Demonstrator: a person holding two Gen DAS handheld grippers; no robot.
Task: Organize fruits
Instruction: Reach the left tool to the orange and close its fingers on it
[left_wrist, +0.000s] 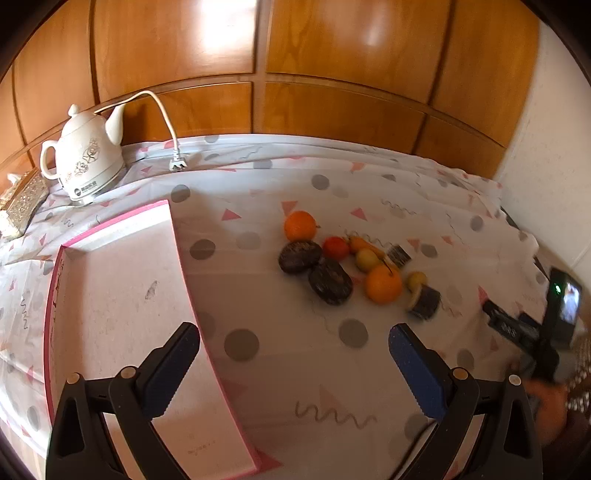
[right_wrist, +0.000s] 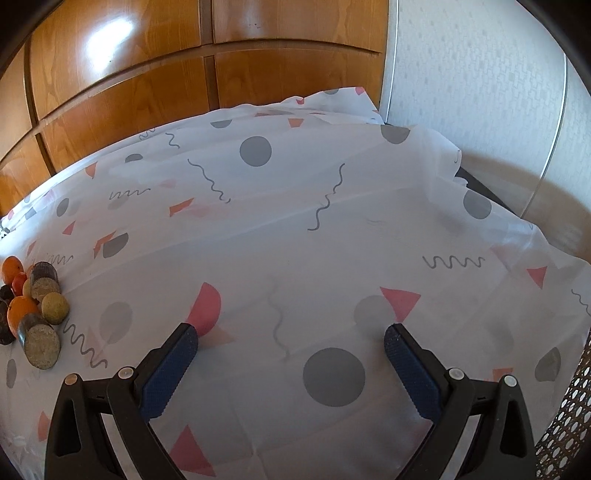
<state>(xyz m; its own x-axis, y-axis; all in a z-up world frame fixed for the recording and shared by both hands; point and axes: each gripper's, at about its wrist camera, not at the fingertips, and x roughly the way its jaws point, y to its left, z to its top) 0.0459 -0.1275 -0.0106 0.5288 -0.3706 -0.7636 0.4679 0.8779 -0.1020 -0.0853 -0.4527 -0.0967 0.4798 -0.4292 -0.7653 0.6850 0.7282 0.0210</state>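
- The left gripper (left_wrist: 293, 341) is hovering with jaws spread wide, holding nothing, low in the frame.
- The fruits (left_wrist: 354, 267) are lying clustered right of centre, beside the pink tray (left_wrist: 122, 295).
- The right gripper (right_wrist: 291, 341) is gaping empty over the tablecloth (right_wrist: 295, 221); fruits (right_wrist: 31, 310) are sitting at the left edge, perhaps some sliced.

Mixed fruits (left_wrist: 347, 264) clustered right of empty pink tray (left_wrist: 122, 295).

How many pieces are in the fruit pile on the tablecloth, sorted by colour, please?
Counted from the left wrist view:
Orange round fruits: 2, the far one and the near one
Red fruit: 1
Yellow-green small fruits: 2
Dark oval pieces: 2
Small orange elongated piece: 1
Dark cylinder pieces: 2
Total: 10
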